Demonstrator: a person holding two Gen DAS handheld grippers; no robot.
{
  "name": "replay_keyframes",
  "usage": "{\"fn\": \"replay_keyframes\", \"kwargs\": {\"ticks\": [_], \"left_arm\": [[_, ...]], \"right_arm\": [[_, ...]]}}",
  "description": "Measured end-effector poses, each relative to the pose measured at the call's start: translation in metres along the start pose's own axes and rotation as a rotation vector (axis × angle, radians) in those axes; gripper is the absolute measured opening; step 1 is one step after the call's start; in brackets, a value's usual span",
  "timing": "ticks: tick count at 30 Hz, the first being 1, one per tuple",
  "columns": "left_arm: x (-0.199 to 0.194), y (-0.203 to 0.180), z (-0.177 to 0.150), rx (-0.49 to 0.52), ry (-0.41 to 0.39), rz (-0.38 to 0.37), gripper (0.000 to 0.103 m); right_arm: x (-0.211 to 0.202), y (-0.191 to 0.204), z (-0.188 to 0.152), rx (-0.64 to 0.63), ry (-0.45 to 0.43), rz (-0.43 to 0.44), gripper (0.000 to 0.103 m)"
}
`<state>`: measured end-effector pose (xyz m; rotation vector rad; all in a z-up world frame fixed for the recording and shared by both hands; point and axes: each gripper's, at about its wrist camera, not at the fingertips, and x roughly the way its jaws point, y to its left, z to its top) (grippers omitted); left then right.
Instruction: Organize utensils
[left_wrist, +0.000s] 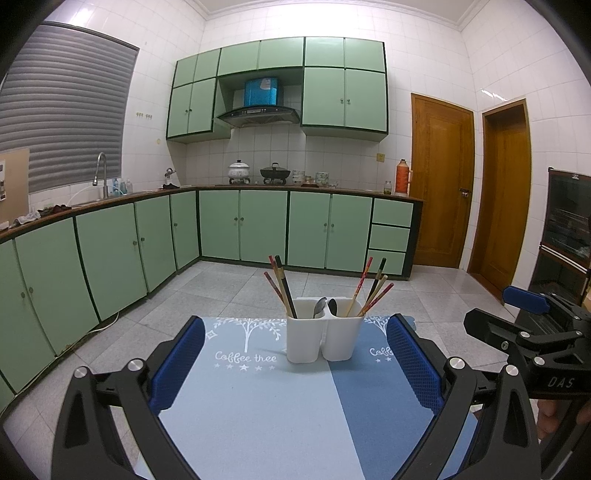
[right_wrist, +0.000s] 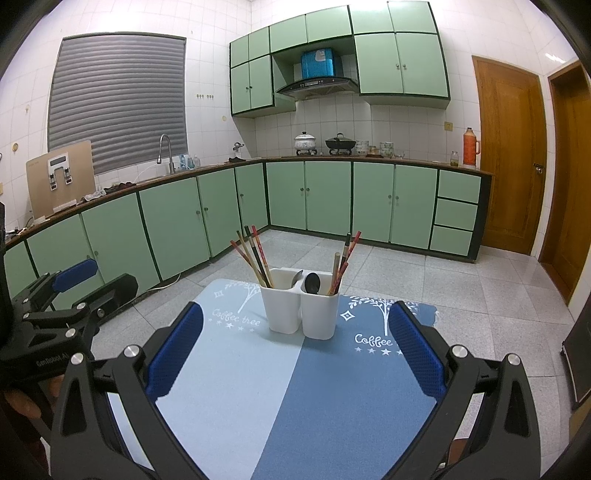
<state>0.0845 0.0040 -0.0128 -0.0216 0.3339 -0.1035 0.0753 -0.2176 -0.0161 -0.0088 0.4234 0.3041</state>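
White two-compartment holder (left_wrist: 320, 338) with chopsticks (left_wrist: 283, 286) and spoons (left_wrist: 320, 306) stands at 12 o'clock on the counter (left_wrist: 258, 398); left hand-held gripper (left_wrist: 295, 363) and right hand-held gripper (right_wrist: 295, 349) gape empty; a careless reach could topple it

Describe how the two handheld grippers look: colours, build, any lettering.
Both the left gripper and the right gripper have black angular linkage frames with silver round bolts. Their fingers carry blue mesh-textured pads. White lettering marks the bodies: "DAS" on the right, "GenRobot AI" on the left.
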Motion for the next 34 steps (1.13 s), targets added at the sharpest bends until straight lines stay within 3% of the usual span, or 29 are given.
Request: {"fn": "replay_keyframes", "kwargs": {"ticks": [34], "left_arm": [[0.0014,-0.0020,-0.0027,-0.011,0.002,0.006,0.097]], "right_arm": [[-0.0011,-0.0082,-0.0044,0.002,0.007,-0.006,0.098]]}}
